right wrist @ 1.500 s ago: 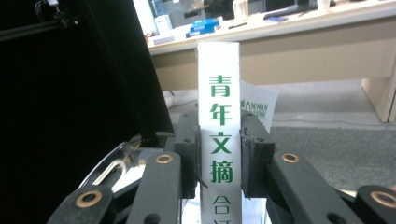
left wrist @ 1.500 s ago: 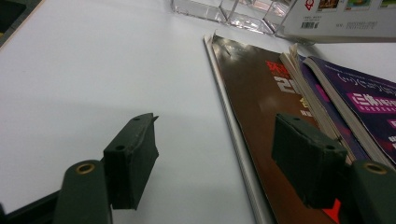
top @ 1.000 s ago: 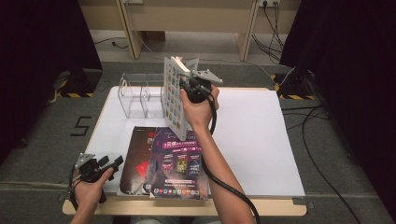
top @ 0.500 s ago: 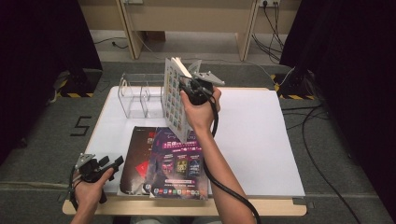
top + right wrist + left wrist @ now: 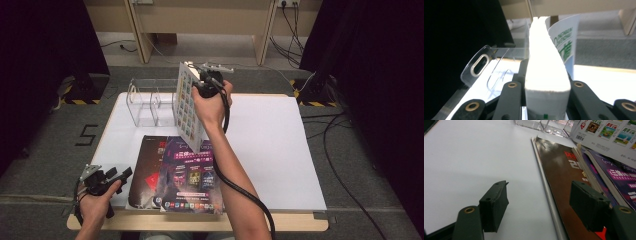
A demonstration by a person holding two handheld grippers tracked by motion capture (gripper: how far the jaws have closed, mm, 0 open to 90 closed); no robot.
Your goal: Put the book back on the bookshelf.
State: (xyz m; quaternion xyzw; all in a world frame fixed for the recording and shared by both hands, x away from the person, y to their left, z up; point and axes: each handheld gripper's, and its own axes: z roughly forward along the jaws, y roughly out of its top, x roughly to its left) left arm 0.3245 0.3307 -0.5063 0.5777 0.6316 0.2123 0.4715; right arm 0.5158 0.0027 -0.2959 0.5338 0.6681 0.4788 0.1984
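- My left hand (image 5: 95, 200) rests low at the near left corner of the white table (image 5: 280, 150), forearm coming straight up from the bottom edge of the high view.
- My left gripper (image 5: 116, 176) lies almost flat there, aimed to the right at the books; in the left gripper view its jaws stand wide apart with nothing between them, one over bare table, the other over the dark cover.
- Just right of that gripper lie two books flat near the front edge: a dark brown book (image 5: 147, 172) underneath, and a purple book (image 5: 192, 172) lying partly across its right side.
- Behind them, toward the far left of the table, stands one clear plastic rack (image 5: 150, 100) with upright dividers.
- My right arm reaches forward over the two flat books, elbow low, wrist raised, the hand (image 5: 210, 102) wrapped round the right gripper (image 5: 199, 80) with its cable trailing down along the forearm.
- The right gripper is clamped on the top edge of a third book, the white book (image 5: 186, 107) with rows of small coloured pictures on its cover.
- That white book hangs upright in the air, just right of the rack and above the far edge of the flat books; in the right gripper view its thick white page block (image 5: 546, 75) sits squeezed between the two jaws.
- Count: three books, one rack, two grippers.
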